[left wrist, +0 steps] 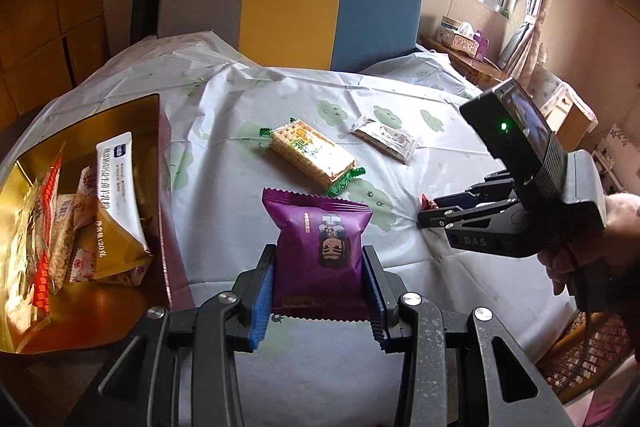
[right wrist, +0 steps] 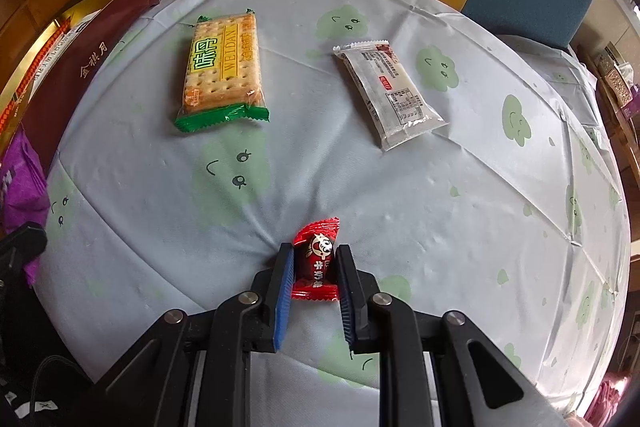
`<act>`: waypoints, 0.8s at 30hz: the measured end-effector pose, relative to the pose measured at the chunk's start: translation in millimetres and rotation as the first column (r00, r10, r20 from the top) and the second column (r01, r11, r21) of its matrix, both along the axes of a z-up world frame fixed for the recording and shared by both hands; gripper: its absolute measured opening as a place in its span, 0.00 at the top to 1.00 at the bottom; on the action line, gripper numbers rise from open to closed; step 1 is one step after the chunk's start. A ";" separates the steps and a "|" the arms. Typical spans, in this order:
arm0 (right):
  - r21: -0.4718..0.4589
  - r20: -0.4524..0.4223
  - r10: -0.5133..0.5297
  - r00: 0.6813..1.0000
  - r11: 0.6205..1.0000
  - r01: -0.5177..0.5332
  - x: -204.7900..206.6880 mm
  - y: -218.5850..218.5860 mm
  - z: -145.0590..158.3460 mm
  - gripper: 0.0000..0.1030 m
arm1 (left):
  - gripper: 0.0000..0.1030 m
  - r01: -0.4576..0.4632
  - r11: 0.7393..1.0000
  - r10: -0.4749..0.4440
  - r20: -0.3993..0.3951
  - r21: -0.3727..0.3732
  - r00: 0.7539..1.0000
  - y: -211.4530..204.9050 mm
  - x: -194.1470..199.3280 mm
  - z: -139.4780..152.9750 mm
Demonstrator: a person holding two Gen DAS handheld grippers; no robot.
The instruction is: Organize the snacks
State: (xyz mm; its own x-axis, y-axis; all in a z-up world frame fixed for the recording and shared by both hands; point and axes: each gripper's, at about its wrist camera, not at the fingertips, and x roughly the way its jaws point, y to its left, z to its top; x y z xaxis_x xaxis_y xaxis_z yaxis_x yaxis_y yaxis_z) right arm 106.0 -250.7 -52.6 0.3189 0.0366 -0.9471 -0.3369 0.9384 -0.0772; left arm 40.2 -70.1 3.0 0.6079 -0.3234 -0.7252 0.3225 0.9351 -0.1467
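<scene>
Both tools loaded, the box comes next.

Your left tool [left wrist: 318, 301] grips the purple snack pack [left wrist: 320, 247] by its sides, low centre of the frame, beside the gold box [left wrist: 132, 115] at left, where other snacks already lie. Your right tool [right wrist: 312, 291] pinches the red candy [right wrist: 316, 259] just over the bench [right wrist: 460, 207]. Next, I judge, carry both to the box; the cracker pack [right wrist: 224, 67] and white packet [right wrist: 392, 95] wait.
</scene>
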 end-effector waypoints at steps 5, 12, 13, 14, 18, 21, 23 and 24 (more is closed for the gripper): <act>-0.032 0.015 0.024 1.000 0.999 -0.024 -4.0 7.3 -0.1 0.80 | 0.61 -0.085 0.995 0.086 0.010 -0.048 0.996 40.5 1.0 16.3; -0.034 0.016 0.027 0.999 0.999 -0.027 -2.8 4.4 0.4 0.80 | 0.61 -0.283 0.950 0.280 -0.039 -0.135 0.959 124.0 12.1 27.2; -0.033 0.016 0.027 1.000 0.999 -0.026 -2.6 4.1 0.5 0.80 | 0.61 -0.306 0.940 0.301 -0.057 -0.147 0.952 136.0 13.8 25.8; -0.033 0.017 0.027 0.999 0.999 -0.026 -2.4 3.7 0.5 0.80 | 0.61 -0.331 0.931 0.323 -0.075 -0.157 0.943 146.1 14.3 23.4; -0.040 0.021 0.033 0.999 0.999 -0.032 -3.5 6.0 0.4 0.80 | 0.61 -0.400 0.895 0.380 -0.133 -0.196 0.915 177.7 12.5 12.9; -0.045 0.024 0.038 0.999 0.998 -0.037 -4.8 8.0 0.1 0.80 | 0.61 -0.392 0.890 0.356 -0.184 -0.231 0.916 182.8 11.9 4.4; -0.045 0.024 0.038 0.999 0.998 -0.037 -4.5 6.3 1.3 0.80 | 0.61 -0.379 0.897 0.338 -0.196 -0.230 0.920 178.0 14.3 0.6; -0.045 0.025 0.038 0.999 0.998 -0.037 -4.4 6.5 1.2 0.80 | 0.61 -0.371 0.901 0.329 -0.205 -0.225 0.922 174.8 16.4 -1.9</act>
